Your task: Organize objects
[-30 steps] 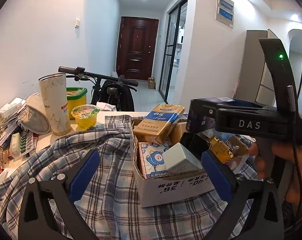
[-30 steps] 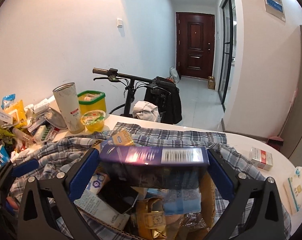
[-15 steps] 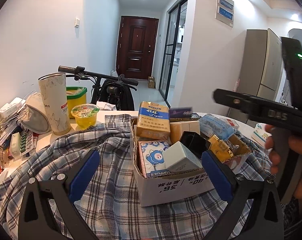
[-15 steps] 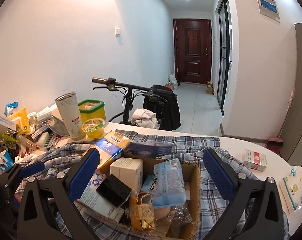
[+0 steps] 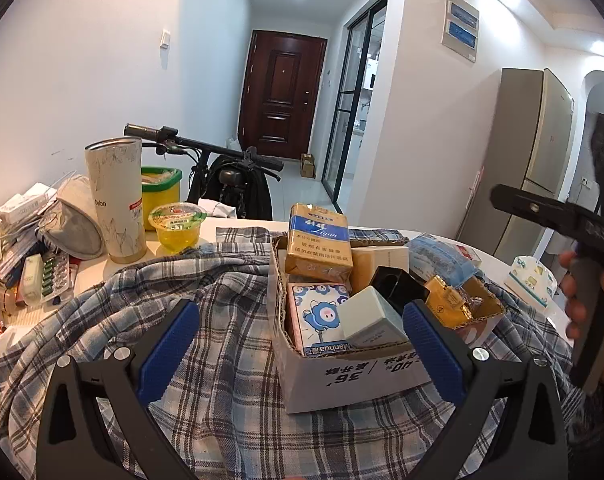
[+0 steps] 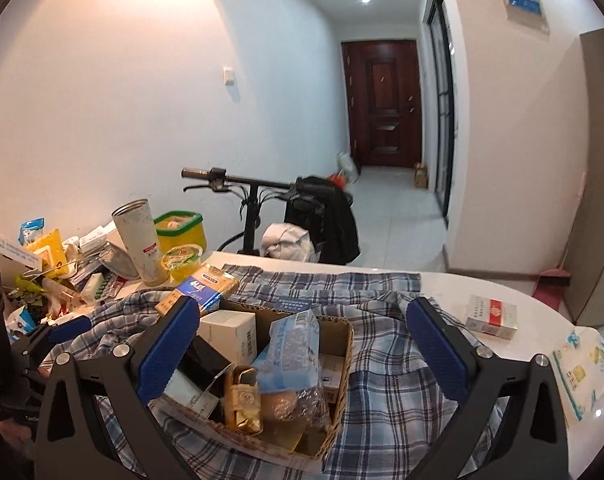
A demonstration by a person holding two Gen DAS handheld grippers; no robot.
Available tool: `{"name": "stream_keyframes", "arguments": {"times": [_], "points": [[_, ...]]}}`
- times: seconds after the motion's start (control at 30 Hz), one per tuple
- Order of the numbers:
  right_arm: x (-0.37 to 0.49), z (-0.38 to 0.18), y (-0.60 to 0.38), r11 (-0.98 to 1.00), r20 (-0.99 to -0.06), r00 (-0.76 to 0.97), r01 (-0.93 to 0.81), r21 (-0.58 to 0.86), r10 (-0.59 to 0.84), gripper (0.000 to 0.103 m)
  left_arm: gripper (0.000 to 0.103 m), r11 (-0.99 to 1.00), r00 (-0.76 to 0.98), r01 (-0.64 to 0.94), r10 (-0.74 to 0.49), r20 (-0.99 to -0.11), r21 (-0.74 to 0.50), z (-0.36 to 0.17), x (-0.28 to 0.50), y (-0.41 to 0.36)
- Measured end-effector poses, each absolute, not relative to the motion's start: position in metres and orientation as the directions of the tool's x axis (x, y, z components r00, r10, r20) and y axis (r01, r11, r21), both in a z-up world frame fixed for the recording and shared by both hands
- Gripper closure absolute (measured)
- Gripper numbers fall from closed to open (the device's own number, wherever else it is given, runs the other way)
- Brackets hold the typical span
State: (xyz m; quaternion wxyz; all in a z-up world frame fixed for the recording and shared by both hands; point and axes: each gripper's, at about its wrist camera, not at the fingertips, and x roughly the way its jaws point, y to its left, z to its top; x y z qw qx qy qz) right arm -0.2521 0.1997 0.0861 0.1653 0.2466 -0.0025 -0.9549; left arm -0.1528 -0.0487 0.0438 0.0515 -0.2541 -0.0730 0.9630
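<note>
Box [image 5: 354,376] below; both grippers' jaws wide, empty.

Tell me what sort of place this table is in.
Most likely a lived-in flat: a hallway ends at a dark wooden door, a refrigerator stands to the right, a bicycle is parked indoors, and the table holds household clutter and a cardboard box.

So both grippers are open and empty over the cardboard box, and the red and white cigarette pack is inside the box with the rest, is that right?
Not quite. The red and white cigarette pack lies outside the cardboard box, on the bare white table beyond the plaid cloth, as the right wrist view shows. The left gripper and right gripper are open and empty.
</note>
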Motion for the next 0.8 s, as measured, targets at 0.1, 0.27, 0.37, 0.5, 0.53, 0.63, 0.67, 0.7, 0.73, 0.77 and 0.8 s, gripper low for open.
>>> {"name": "stream_keyframes", "arguments": {"times": [0.1,0.27,0.37,0.5,0.53,0.63,0.67,0.7,0.73,0.77,0.8], "points": [[-0.285,0.091,0.194,-0.935,-0.539,-0.775,0.348,0.074,-0.331,0.000,0.000,-0.985,-0.868,-0.060,0.132,-0.478,-0.163,0.044,-0.152,-0.048],[-0.369,0.083,0.167,-0.877,-0.761,-0.525,0.466,0.116,-0.380,0.000,0.000,-0.987,-0.873,-0.078,0.135,-0.469,-0.139,0.046,-0.149,-0.042],[-0.421,0.061,0.151,-0.841,-0.863,-0.340,0.516,0.159,-0.372,0.000,0.000,-0.985,-0.858,-0.105,0.159,-0.489,-0.135,0.044,-0.152,-0.037],[-0.471,0.013,0.135,-0.807,-0.940,-0.103,0.547,0.221,-0.326,0.000,0.000,-0.979,-0.835,-0.137,0.195,-0.514,-0.149,0.041,-0.153,-0.034],[-0.477,0.004,0.131,-0.802,-0.948,-0.068,0.553,0.224,-0.311,0.000,0.000,-0.978,-0.834,-0.143,0.200,-0.514,-0.149,0.041,-0.153,-0.034],[-0.483,-0.021,0.118,-0.763,-0.961,0.005,0.607,0.221,-0.275,0.000,0.000,-0.980,-0.833,-0.145,0.194,-0.518,-0.134,0.039,-0.153,-0.030],[-0.485,-0.029,0.114,-0.752,-0.964,0.025,0.620,0.223,-0.265,0.000,0.000,-0.981,-0.832,-0.141,0.189,-0.521,-0.131,0.039,-0.153,-0.030],[-0.486,-0.034,0.109,-0.742,-0.966,0.038,0.633,0.222,-0.257,0.000,0.000,-0.982,-0.830,-0.138,0.187,-0.525,-0.132,0.038,-0.154,-0.030],[-0.486,-0.038,0.106,-0.735,-0.967,0.043,0.642,0.219,-0.251,0.000,0.000,-0.981,-0.827,-0.139,0.190,-0.529,-0.136,0.037,-0.154,-0.031],[-0.488,-0.040,0.104,-0.735,-0.968,0.044,0.642,0.217,-0.247,0.001,0.000,-0.980,-0.823,-0.139,0.195,-0.533,-0.142,0.037,-0.155,-0.032],[-0.490,-0.039,0.103,-0.741,-0.968,0.038,0.636,0.216,-0.250,0.001,0.000,-0.979,-0.819,-0.139,0.199,-0.538,-0.151,0.035,-0.156,-0.033]]}}
